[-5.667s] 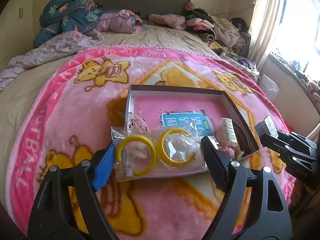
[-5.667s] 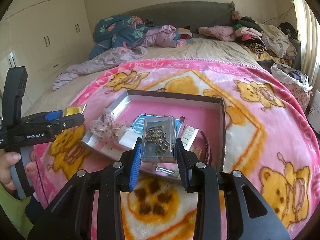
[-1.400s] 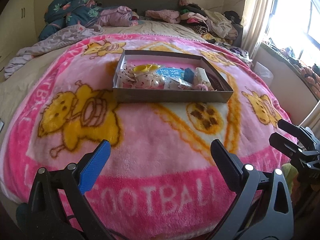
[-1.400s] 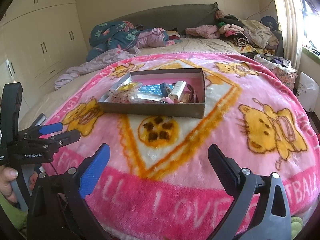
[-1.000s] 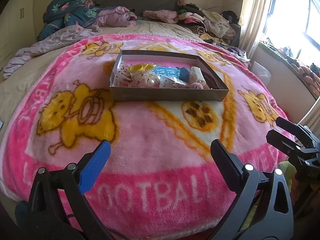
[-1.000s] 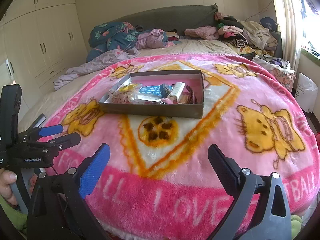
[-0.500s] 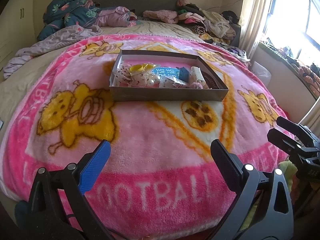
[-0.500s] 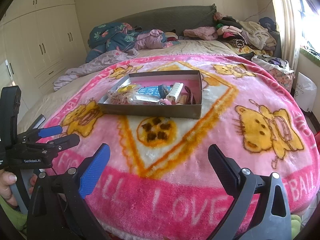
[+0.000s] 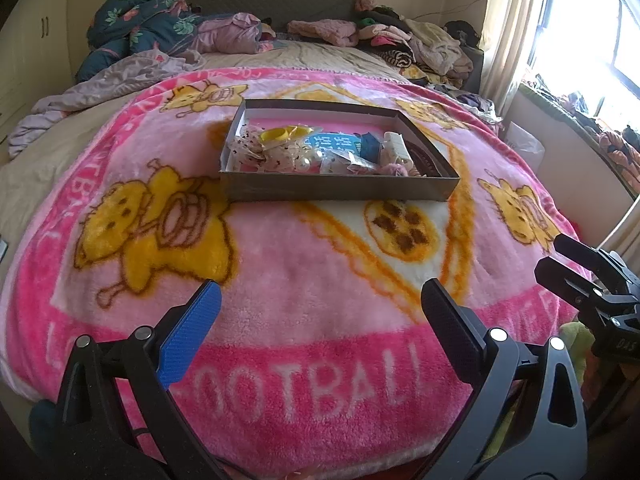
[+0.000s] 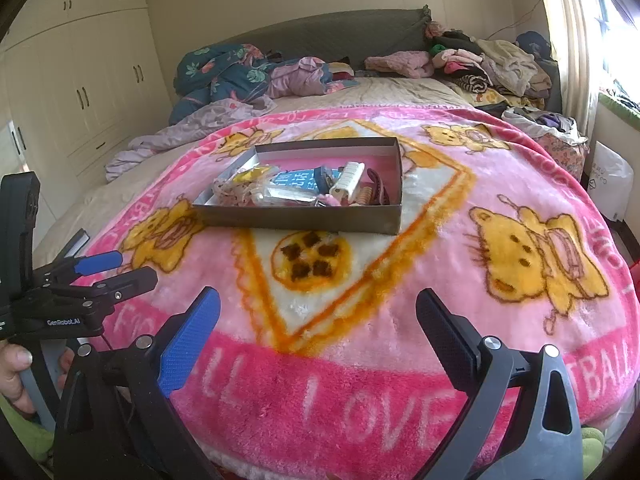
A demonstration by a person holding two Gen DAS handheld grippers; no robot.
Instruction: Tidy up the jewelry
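Note:
A shallow grey box (image 9: 340,190) with a pink inside sits on the pink blanket, far ahead of both grippers; it also shows in the right wrist view (image 10: 296,218). It holds yellow hoop earrings in a clear bag (image 9: 280,135), a blue card (image 9: 332,144), a white comb-like piece (image 9: 396,146) and other small jewelry. My left gripper (image 9: 320,320) is open and empty near the bed's front edge. My right gripper (image 10: 318,320) is open and empty, also near the front edge. Each gripper shows from the side in the other's view.
The pink cartoon blanket (image 9: 300,280) covers the bed. Bedding and clothes (image 9: 224,36) are piled at the headboard. A window and curtain (image 9: 520,40) are on the right, and wardrobes (image 10: 80,88) stand on the left.
Both grippers let go of their items into the box several seconds back and pulled away to the bed's front edge. In the last second almost nothing has moved.

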